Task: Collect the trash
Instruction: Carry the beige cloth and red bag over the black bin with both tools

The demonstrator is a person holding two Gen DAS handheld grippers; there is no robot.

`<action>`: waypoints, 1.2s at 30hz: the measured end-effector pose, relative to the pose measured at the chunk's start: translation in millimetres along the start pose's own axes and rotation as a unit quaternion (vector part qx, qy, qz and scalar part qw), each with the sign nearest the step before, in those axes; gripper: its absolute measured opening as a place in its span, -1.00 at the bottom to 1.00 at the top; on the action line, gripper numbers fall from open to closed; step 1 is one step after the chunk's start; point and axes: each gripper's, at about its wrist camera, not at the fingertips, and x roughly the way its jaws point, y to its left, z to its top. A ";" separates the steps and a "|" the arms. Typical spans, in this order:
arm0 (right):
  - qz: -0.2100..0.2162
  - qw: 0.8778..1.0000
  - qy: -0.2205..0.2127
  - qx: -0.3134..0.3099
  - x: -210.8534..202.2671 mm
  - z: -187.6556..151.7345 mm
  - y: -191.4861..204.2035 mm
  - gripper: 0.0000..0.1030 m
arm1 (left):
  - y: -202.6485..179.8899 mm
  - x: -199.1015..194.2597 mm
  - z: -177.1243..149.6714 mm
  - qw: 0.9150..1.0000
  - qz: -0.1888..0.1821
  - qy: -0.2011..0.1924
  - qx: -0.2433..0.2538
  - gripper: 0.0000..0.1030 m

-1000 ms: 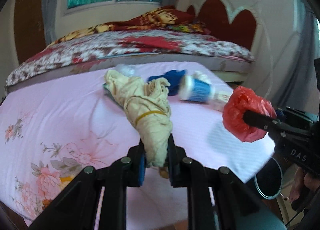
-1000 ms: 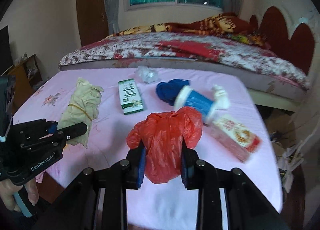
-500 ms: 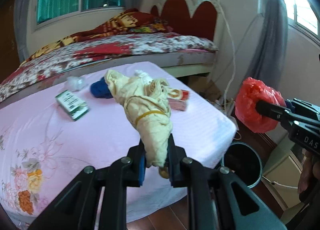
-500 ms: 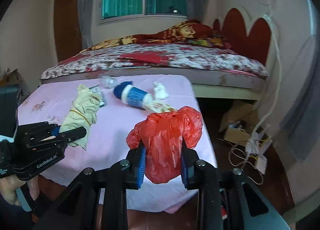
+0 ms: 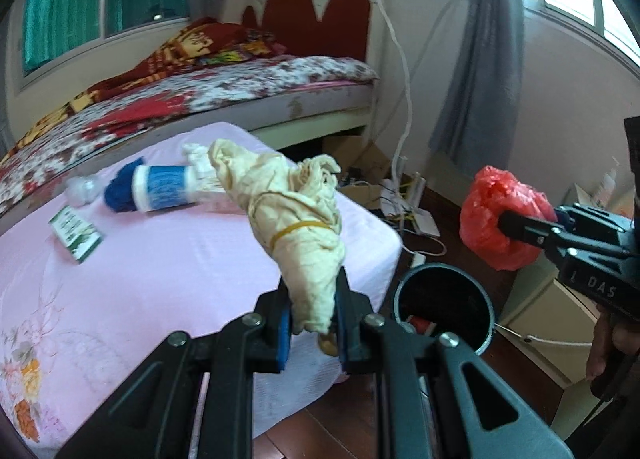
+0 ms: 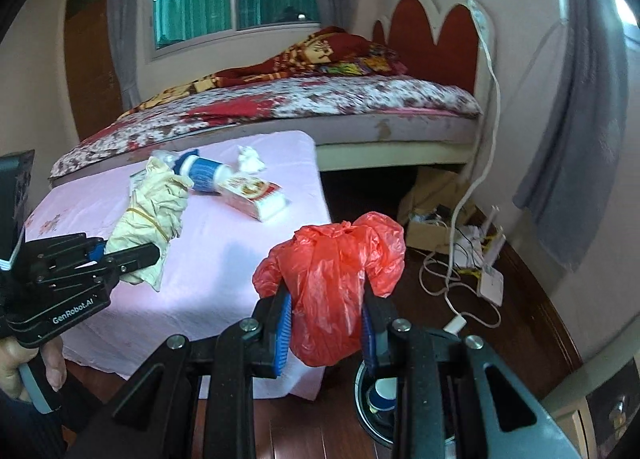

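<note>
My left gripper [image 5: 312, 299] is shut on a crumpled cream bag [image 5: 296, 219] tied with a rubber band, held over the pink table's corner; it also shows in the right wrist view [image 6: 150, 215]. My right gripper [image 6: 326, 319] is shut on a red plastic bag [image 6: 336, 279], held beyond the table edge, above the floor; that bag also shows in the left wrist view [image 5: 496, 219]. A dark round bin [image 5: 444, 307] stands on the floor by the table corner, below both grippers, with some trash inside; its rim shows in the right wrist view [image 6: 372, 403].
On the pink table [image 5: 160, 279] lie a blue-and-white bottle [image 5: 160, 191], a green box [image 5: 76, 233], a white wad [image 5: 80, 189] and a red-white packet [image 6: 252, 195]. A bed [image 6: 320, 99] stands behind. Cables and a router [image 6: 488, 279] lie on the wooden floor.
Both grippers have swung right, off the table toward the bin, carrying their bags. The bin now lies beneath them in both views.
</note>
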 end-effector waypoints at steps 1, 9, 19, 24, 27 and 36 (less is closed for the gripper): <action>-0.004 1.000 0.002 0.003 -0.6 -3.5 -5.9 -0.41 | -6.9 4.8 0.5 1.000 -0.006 0.004 0.005 -0.64; -0.036 0.999 0.021 0.029 -4.4 -30.8 -59.1 -0.40 | -58.8 34.9 -1.3 0.998 -0.049 0.030 0.040 -0.64; -0.060 0.994 0.059 0.070 0.2 -77.2 -126.3 -0.40 | -120.3 80.1 -10.5 0.989 -0.103 0.077 0.078 -0.64; -0.061 0.993 0.083 0.065 12.4 -95.7 -144.7 -0.40 | -137.5 101.3 -16.5 0.983 -0.123 0.102 0.086 -0.64; -0.058 0.991 0.097 0.066 23.0 -106.6 -156.6 -0.40 | -144.9 116.2 -21.2 0.980 -0.131 0.118 0.090 -0.64; -0.051 0.987 0.136 0.070 60.2 -131.8 -180.6 -0.40 | -163.3 158.2 -38.4 0.969 -0.151 0.169 0.094 -0.64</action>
